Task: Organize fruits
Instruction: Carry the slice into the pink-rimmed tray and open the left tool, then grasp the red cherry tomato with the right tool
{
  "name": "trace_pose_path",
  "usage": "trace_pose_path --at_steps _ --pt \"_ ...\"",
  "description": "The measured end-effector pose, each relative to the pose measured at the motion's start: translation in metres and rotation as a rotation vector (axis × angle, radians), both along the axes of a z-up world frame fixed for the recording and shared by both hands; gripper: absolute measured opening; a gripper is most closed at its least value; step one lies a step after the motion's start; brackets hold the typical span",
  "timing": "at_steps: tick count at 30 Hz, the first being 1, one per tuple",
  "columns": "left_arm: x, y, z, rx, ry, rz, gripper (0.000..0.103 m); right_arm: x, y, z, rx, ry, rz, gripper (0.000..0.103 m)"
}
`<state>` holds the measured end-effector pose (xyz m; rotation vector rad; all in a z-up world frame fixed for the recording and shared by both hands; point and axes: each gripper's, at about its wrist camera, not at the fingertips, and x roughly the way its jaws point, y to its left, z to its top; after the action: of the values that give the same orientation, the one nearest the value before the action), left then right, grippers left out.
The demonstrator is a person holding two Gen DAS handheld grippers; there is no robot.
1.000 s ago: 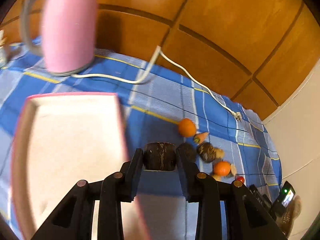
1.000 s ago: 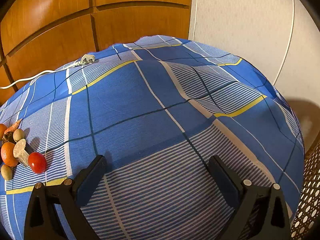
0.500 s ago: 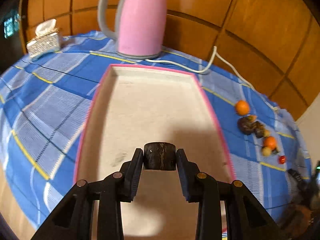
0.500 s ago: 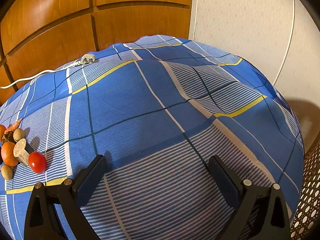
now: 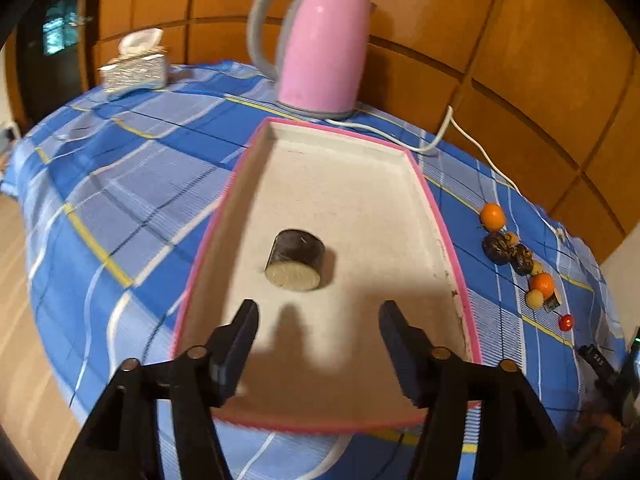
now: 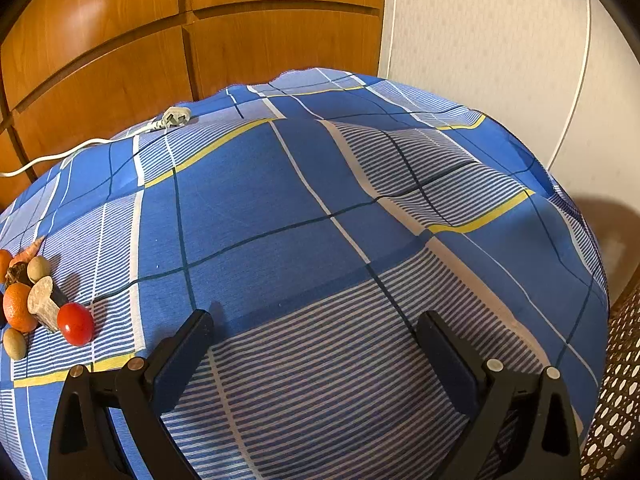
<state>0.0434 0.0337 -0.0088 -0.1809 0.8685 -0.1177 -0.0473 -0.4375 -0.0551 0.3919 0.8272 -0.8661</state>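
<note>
A dark, short cylinder-shaped piece (image 5: 295, 261) with a pale cut face lies on its side in the pink-rimmed white tray (image 5: 434, 208). My left gripper (image 5: 318, 314) hangs just in front of it, its jaws opening and nothing between them. To the right of the tray a line of small fruits (image 5: 516, 254) lies on the blue checked cloth: oranges, dark brown pieces, a pale one and a red tomato (image 5: 565, 322). In the right wrist view the same heap (image 6: 30, 300) sits at the left edge with the tomato (image 6: 75, 324) nearest. My right gripper (image 6: 314, 328) stands open over bare cloth.
A pink kettle (image 5: 320, 46) stands behind the tray, its white cord (image 5: 472, 144) running right to a plug (image 6: 174, 118). A tissue box (image 5: 134, 64) sits far left. Wooden panels back the table; a wicker basket (image 6: 616, 400) is at the right edge.
My left gripper swung left from the fruit heap over the tray with the dark piece, then opened; the piece now lies in the tray. The right gripper has not moved.
</note>
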Motion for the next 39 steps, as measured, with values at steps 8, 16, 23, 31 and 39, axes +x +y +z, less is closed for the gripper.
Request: trace_pose_path --at_steps 8,16,23,31,39 --pt "-0.021 0.014 -0.002 0.024 -0.027 0.064 0.077 0.009 0.02 0.012 0.007 -0.006 0.15 0.076" --pt "-0.022 0.02 -0.006 0.01 -0.011 0.085 0.079 0.037 0.064 0.032 0.049 -0.088 0.414 0.076" --pt "-0.029 0.023 0.0 0.019 -0.034 0.098 0.079 0.065 0.08 0.021 0.056 -0.043 0.499 0.061" --pt "-0.035 0.038 0.002 0.054 -0.04 0.211 0.088 0.077 0.082 0.009 0.026 -0.011 0.532 0.027" --pt "-0.033 0.035 -0.002 0.075 -0.029 0.208 0.091 0.076 0.081 0.011 0.034 -0.014 0.544 0.026"
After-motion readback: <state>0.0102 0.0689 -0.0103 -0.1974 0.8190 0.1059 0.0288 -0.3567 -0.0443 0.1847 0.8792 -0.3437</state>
